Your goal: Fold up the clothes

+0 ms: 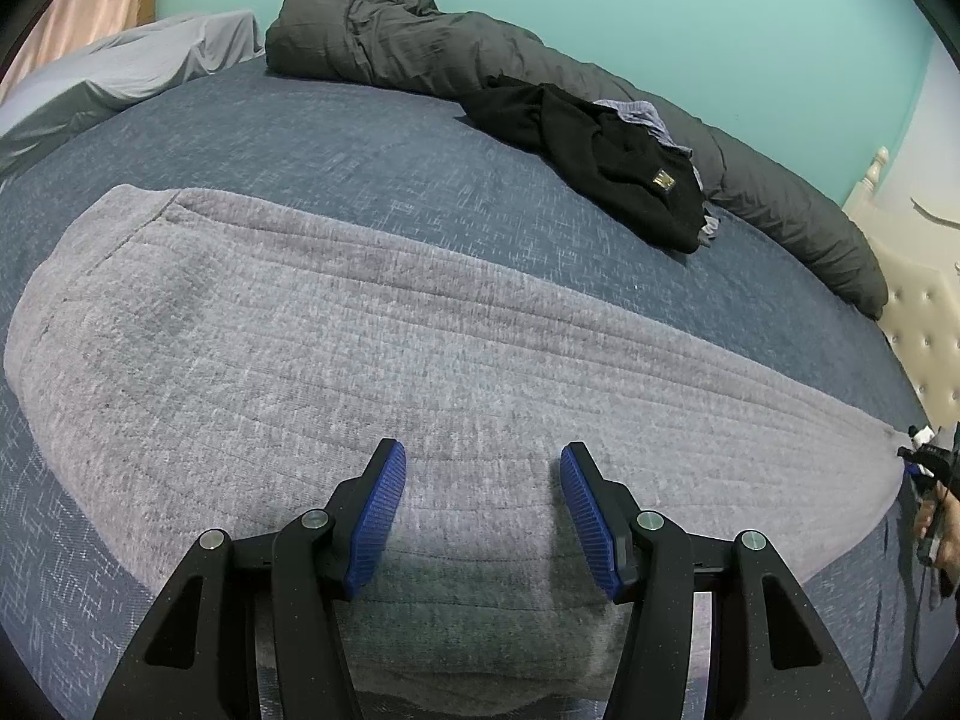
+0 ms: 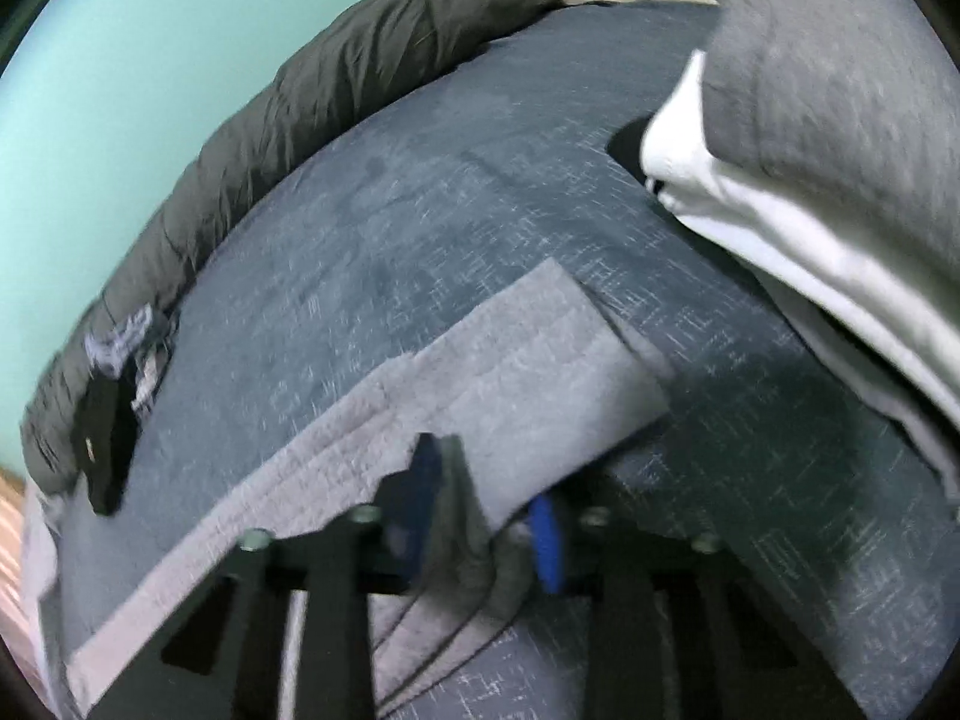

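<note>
Right gripper (image 2: pixel 480 516) is clamped on a corner of the grey garment (image 1: pixel 360 348); left gripper (image 1: pixel 483 516) is held wide open, empty — folding is judged barely begun, dark clothes (image 1: pixel 600 144) at upper right untouched.

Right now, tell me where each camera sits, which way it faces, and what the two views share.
Left wrist: behind the left gripper, low over the grey garment, facing across the bed to the teal wall; its open blue fingers show, and the right gripper at the far edge.
Right wrist: behind the right gripper, blurred, pinching the garment's edge, facing the headboard.
Shared: garment, bed, dark duvet, black clothes.
</note>
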Tool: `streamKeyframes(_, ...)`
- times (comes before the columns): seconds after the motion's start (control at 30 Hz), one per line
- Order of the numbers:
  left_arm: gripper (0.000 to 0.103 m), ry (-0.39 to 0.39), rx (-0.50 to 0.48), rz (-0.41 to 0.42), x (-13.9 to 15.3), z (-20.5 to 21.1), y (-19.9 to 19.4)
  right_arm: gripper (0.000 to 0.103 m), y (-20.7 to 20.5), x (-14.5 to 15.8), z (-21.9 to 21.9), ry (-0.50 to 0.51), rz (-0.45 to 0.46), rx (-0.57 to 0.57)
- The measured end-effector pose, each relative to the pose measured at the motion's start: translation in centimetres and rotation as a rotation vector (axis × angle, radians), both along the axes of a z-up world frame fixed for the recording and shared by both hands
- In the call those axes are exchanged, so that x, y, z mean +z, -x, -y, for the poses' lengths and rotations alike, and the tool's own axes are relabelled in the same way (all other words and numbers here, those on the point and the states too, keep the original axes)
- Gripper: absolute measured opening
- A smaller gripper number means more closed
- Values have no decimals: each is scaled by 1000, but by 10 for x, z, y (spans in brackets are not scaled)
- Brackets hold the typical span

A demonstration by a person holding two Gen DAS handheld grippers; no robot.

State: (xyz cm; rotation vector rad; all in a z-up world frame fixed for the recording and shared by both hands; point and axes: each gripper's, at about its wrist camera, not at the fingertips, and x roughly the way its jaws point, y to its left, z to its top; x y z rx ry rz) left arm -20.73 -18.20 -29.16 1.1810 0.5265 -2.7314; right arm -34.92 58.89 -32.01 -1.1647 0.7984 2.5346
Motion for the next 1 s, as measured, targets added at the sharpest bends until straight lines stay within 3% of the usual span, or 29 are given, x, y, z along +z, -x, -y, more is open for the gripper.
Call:
streamKeyframes(0.27, 58, -16, 11, -10, 3, 6, -6, 7, -18, 70, -4, -129, -95, 10)
streamKeyframes(0.37, 58, -19, 13, -13, 4, 7, -7, 7, -6, 81, -5, -168, -54, 28)
streamKeyframes(0.47, 58, -16, 14, -16, 7, 10, -12, 8, 8, 71, 4, -207, 35, 70)
streamKeyframes(0.53, 58, -16, 17, -16, 9, 13, -16, 12, 7, 67, 12, -269, 75, 78)
streamKeyframes(0.6, 58, -29, 27, -19, 10, 20, -20, 27, 1, 67, 23, -379, 87, 64)
streamKeyframes(0.73, 58, -49, 48, -32, 17, 33, -30, 52, -39, 82, 36, -468, -7, 1)
streamKeyframes(0.87, 58, -82, 83, -48, 23, 50, -43, 54, -83, 89, 62, -418, -119, 20)
streamKeyframes(1.0, 58, -88, 120, -59, 30, 68, -60, 55, -115, 70, 108, -308, -145, 99)
